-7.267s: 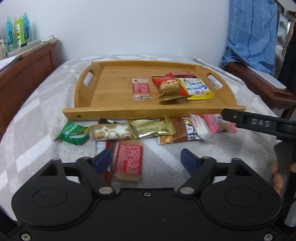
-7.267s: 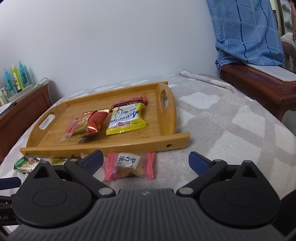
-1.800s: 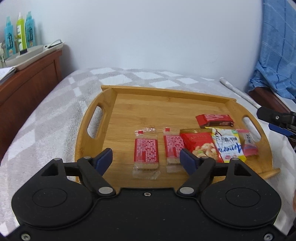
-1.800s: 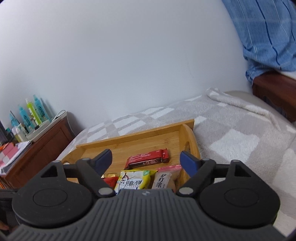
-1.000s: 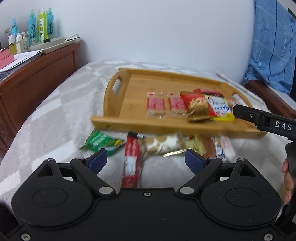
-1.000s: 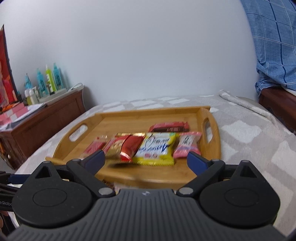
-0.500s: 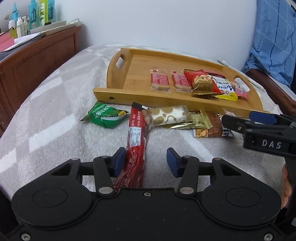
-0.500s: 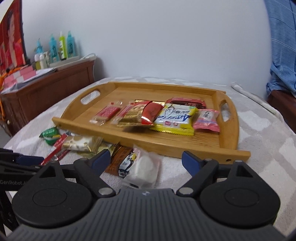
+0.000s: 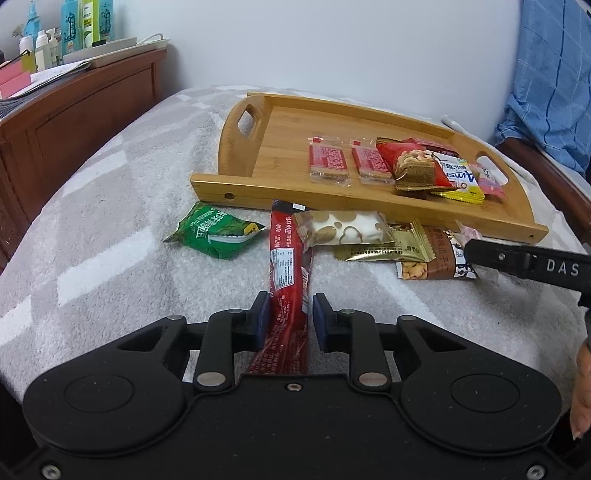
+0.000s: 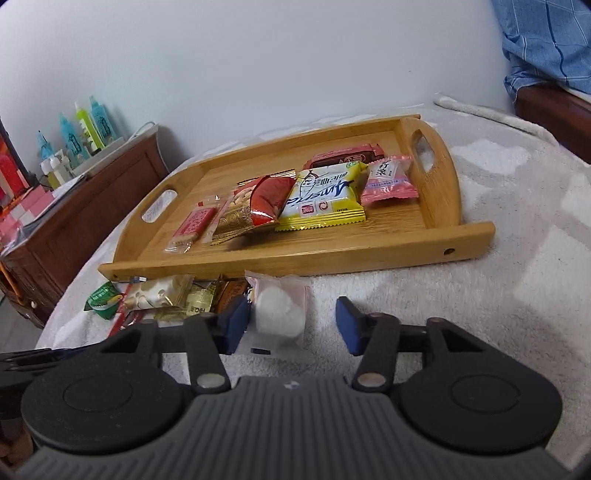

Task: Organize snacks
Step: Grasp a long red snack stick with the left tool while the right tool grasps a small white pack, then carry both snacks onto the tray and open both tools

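A wooden tray [image 9: 332, 199] lies on the grey-and-white blanket and holds several snack packs. Loose snacks lie along its front rim: a green packet [image 9: 214, 232], a white packet with gold hearts [image 9: 343, 229], a gold one [image 9: 391, 247] and a brown one [image 9: 432, 258]. My left gripper [image 9: 291, 319] is closing on the near end of a long red bar [image 9: 286, 258], and its pads touch both edges. My right gripper [image 10: 291, 325] is closing around a clear packet with a white sweet [image 10: 280, 314]. Only its left pad touches the packet; the right pad stands apart.
A dark wooden cabinet [image 9: 74, 110] with bottles [image 9: 85, 22] stands to the left of the bed. Blue checked cloth [image 9: 554, 74] hangs over wooden furniture at the right. The right gripper's finger [image 9: 517, 258] reaches in over the brown packet. A hand [image 9: 581, 387] shows at the right edge.
Both grippers' jaws have narrowed. The left ones have closed in onto the red bar. The right gripper has come down and tilted, and the white-sweet packet now sits between its fingers.
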`<state>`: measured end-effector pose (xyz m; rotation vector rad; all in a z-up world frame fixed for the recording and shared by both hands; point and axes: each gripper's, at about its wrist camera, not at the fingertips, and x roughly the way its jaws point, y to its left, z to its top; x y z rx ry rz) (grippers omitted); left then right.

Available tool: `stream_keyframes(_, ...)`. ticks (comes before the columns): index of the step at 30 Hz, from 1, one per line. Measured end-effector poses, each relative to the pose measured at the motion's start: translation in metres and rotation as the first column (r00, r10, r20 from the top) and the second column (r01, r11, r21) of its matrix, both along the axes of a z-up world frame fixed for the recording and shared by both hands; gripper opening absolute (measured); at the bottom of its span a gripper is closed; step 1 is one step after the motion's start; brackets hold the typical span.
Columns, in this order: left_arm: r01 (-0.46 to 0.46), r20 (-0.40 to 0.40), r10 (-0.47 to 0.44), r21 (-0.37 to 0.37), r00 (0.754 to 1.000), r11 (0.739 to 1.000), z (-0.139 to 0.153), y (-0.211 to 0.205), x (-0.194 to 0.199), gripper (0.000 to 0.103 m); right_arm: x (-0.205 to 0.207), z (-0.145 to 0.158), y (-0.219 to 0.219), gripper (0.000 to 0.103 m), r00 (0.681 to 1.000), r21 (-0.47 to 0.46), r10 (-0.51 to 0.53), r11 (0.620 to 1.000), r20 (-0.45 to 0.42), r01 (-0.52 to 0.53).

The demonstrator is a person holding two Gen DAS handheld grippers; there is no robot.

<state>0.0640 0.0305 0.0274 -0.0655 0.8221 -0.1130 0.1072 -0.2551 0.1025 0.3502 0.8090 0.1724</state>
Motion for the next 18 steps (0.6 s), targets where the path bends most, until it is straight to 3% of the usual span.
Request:
stream_keyframes(2, -0.006, -0.009, 0.006, 0.002, 1.0, 1.0, 0.001, -0.001, 0.002, 0.024, -0.001, 0.0, 0.001, 0.037, 1.0, 0.013, 0.013, 1.0, -0.004, -0.013)
stream_keyframes(4, -0.015, -0.012, 0.015, 0.003, 1.0, 1.0, 0.003, -0.002, 0.002, 0.019, -0.003, 0.0, 0.004, 0.036, 1.0, 0.004, 0.011, 1.0, 0.003, -0.011)
stream_keyframes(8, -0.019, -0.019, 0.018, -0.036, 1.0, 0.999, 0.006, 0.001, -0.001, 0.017, -0.007, 0.005, 0.006, 0.036, 0.999, -0.027, -0.007, 1.0, 0.036, 0.008)
stream_keyframes(18, 0.001, 0.005, -0.001, -0.035, 1.0, 0.999, 0.018, -0.007, -0.013, 0.014, -0.012, 0.013, -0.003, 0.036, 0.995, -0.037, -0.064, 0.997, 0.081, 0.067)
